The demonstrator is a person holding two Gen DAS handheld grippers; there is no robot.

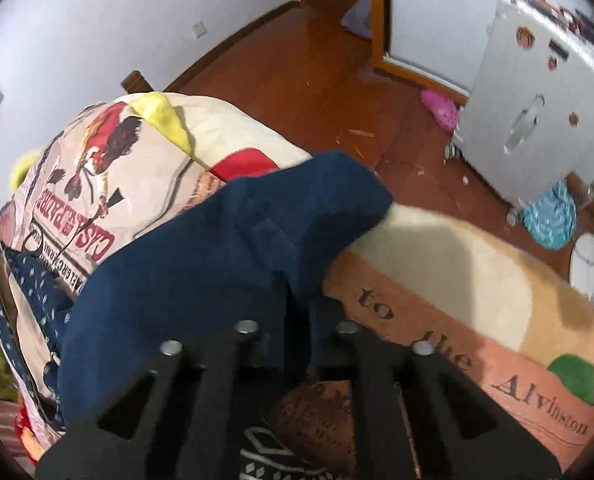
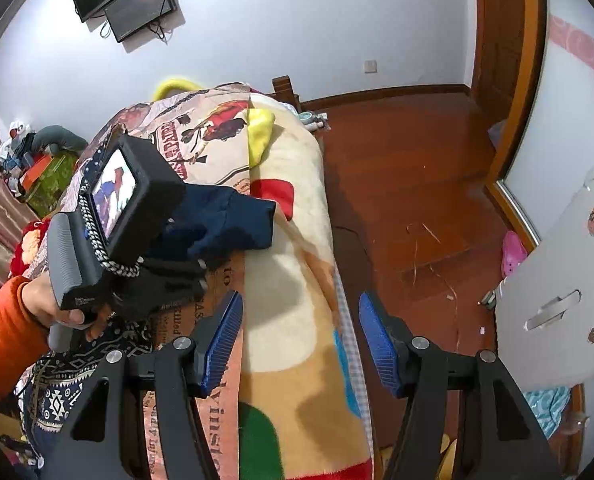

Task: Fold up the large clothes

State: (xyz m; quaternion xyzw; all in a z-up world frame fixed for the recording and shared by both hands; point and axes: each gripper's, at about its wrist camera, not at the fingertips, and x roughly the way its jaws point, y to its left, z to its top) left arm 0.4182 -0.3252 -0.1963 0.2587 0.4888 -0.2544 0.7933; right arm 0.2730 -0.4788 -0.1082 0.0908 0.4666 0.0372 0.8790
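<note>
With my left gripper (image 1: 295,312) pinched shut on a fold of the navy garment (image 1: 233,248) bunched on the bed (image 2: 297,280) and my right gripper (image 2: 301,344) half open and empty, I feared the thin bite might slip.

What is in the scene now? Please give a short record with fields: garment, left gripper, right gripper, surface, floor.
garment: navy blue garment, bunched on the bed
left gripper: left gripper shut on a fold of the navy cloth
right gripper: right gripper open, nothing between its blue pads, above the blanket
surface: printed blanket covering the bed
floor: wooden floor, a pink slipper near a white cabinet
</note>
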